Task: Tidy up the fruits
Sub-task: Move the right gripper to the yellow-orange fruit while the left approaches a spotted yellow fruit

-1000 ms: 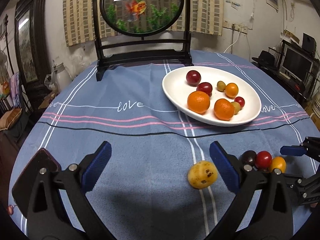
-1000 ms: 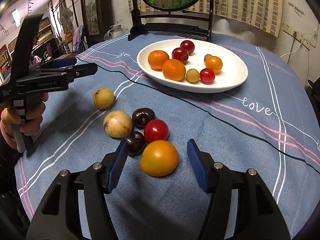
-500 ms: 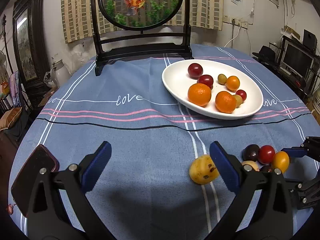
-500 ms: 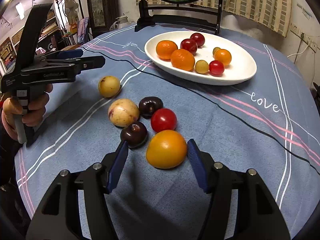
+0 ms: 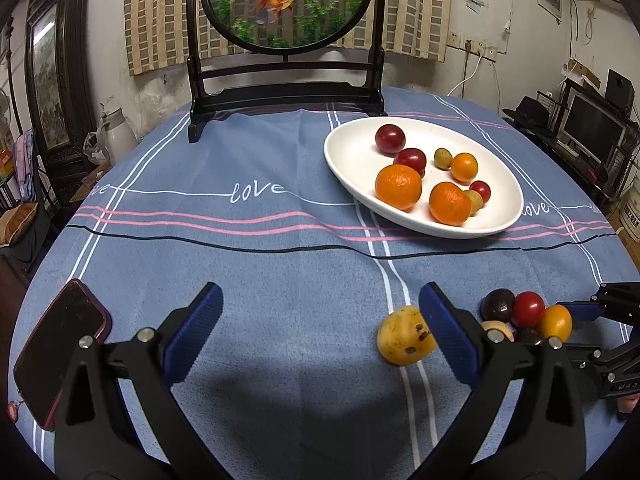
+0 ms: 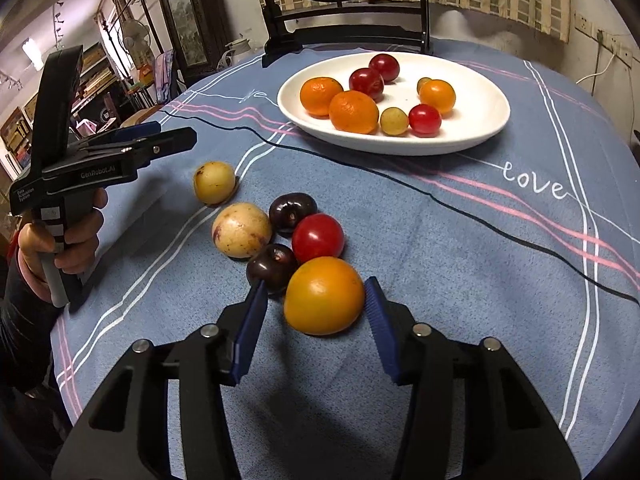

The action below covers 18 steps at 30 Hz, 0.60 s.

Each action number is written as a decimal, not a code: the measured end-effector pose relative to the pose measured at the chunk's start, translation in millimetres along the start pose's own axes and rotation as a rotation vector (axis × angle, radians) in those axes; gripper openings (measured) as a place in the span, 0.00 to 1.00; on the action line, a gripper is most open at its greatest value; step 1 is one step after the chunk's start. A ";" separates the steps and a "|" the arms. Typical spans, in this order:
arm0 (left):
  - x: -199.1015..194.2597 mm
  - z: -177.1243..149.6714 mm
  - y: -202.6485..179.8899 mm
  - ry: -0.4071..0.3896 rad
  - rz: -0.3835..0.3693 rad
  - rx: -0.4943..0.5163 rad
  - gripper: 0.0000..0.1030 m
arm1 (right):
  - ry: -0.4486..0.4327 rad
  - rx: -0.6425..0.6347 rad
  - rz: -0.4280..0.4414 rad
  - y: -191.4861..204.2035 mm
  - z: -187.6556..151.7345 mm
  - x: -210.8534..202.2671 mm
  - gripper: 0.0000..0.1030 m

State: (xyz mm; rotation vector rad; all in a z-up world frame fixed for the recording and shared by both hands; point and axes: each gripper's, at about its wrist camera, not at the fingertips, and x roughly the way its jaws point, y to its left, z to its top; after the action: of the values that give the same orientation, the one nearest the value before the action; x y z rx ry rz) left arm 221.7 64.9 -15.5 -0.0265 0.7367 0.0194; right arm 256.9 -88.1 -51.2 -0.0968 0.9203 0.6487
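A white oval plate (image 6: 484, 92) (image 5: 352, 160) holds several oranges, red plums and small fruits. Loose fruits lie on the blue cloth: an orange-yellow fruit (image 6: 324, 295) (image 5: 554, 322), a red tomato (image 6: 317, 237), two dark plums (image 6: 291, 212) (image 6: 270, 267) and two spotted yellow fruits (image 6: 241, 229) (image 6: 214, 182). My right gripper (image 6: 314, 306) is open, its blue pads on either side of the orange-yellow fruit, not closed on it. My left gripper (image 5: 320, 320) is open and empty above the cloth; a spotted yellow fruit (image 5: 406, 340) lies just inside its right finger.
A dark phone (image 5: 58, 350) lies at the table's left edge. A black-framed round goldfish screen (image 5: 286, 40) stands at the back of the table. Furniture and shelves surround the round table.
My right gripper has moved forward so the orange-yellow fruit now sits between its pads. My left gripper has drawn back and tilted slightly; the fruits have not moved.
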 end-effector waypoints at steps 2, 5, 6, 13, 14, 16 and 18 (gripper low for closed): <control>0.6 -0.5 -0.9 0.002 -0.007 0.004 0.97 | -0.001 0.020 0.006 -4.1 0.2 -2.9 0.38; 0.2 -2.0 -4.1 0.013 -0.054 0.020 0.97 | -0.007 0.069 0.015 -12.1 -0.4 -5.6 0.38; -0.5 -2.9 -7.4 0.014 -0.077 0.037 0.97 | -0.015 0.087 0.009 -15.4 -1.0 -7.6 0.38; 4.3 -14.5 -36.3 0.055 -0.137 0.184 0.58 | -0.031 0.124 -0.013 -21.7 -1.9 -11.6 0.38; 7.8 -15.4 -36.7 0.069 -0.141 0.183 0.56 | -0.032 0.123 -0.014 -21.0 -1.8 -11.7 0.38; 14.7 -16.7 -35.2 0.100 -0.159 0.169 0.53 | -0.034 0.120 -0.015 -21.0 -1.8 -12.2 0.38; 17.8 -16.3 -33.1 0.116 -0.179 0.152 0.52 | -0.038 0.120 -0.018 -21.1 -1.1 -13.2 0.38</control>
State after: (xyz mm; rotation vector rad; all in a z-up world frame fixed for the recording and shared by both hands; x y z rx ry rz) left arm 224.8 31.4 -38.9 0.0516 0.8475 -0.2106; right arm 262.3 -111.9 -45.8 0.0144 0.9184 0.5751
